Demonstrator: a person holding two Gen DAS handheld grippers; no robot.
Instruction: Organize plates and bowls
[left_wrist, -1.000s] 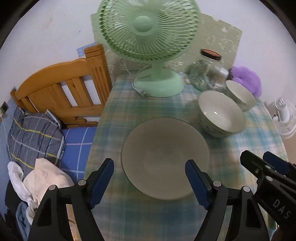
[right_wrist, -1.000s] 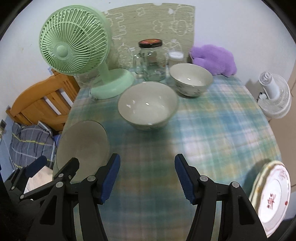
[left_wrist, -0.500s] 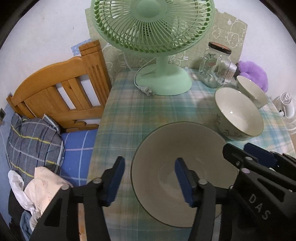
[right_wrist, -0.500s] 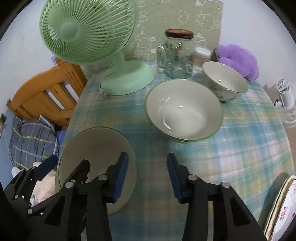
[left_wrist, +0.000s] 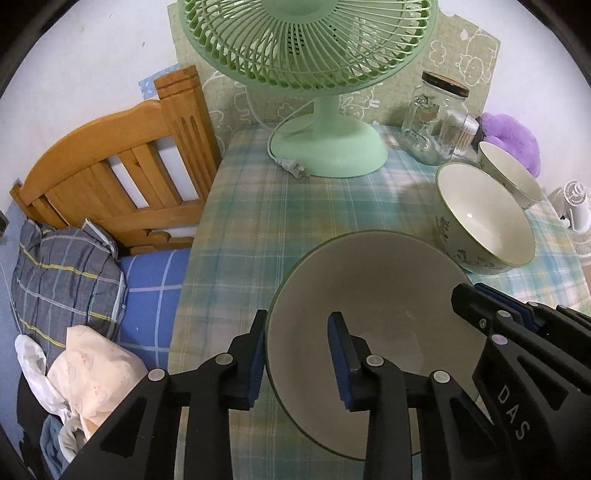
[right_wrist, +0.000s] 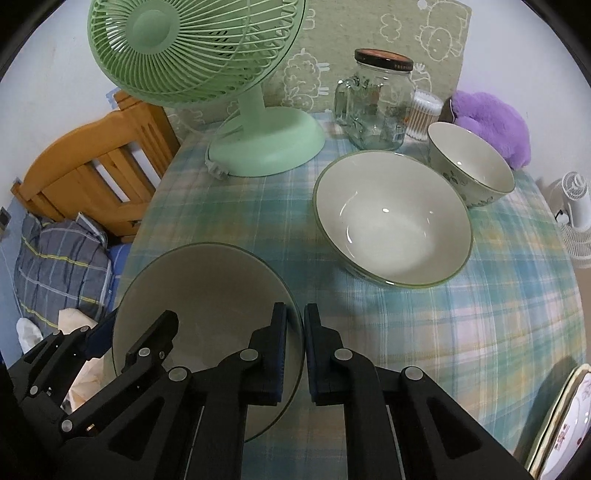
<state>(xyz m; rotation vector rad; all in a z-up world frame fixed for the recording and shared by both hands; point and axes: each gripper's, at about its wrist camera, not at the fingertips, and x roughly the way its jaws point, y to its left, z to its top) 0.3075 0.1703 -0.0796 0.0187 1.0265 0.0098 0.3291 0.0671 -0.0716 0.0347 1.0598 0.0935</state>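
On the near left part of the round table with the green-and-blue plaid cloth (right_wrist: 461, 332) sits a wide, shallow, grey-white bowl with a thin green rim (right_wrist: 207, 288), and both tools are at it. The left gripper (left_wrist: 297, 354) straddles the bowl's left rim, one blue pad outside the wall and the other inside, with a clear gap between the inner pad and the wall, so its jaws are parted and not clamped. The right gripper (right_wrist: 294, 347) has the bowl's right rim between its pads, which stand very close together; whether they actually press the rim I cannot tell.

Just to the right and farther back rests a deeper white bowl with a green rim and leaf pattern (right_wrist: 393, 221), and beyond it, touching or nearly so, a smaller white bowl of the same pattern (right_wrist: 471, 170). A mint-green desk fan (right_wrist: 258, 110) stands at the far left of the table, with a lidded clear glass jar (right_wrist: 376, 103) to its right and a purple plush toy (right_wrist: 491, 122) at the far right. A stack of flowered plates (right_wrist: 565, 417) peeks over the near right edge. A wooden bed headboard (left_wrist: 122, 166) and rumpled bedding lie left of the table.
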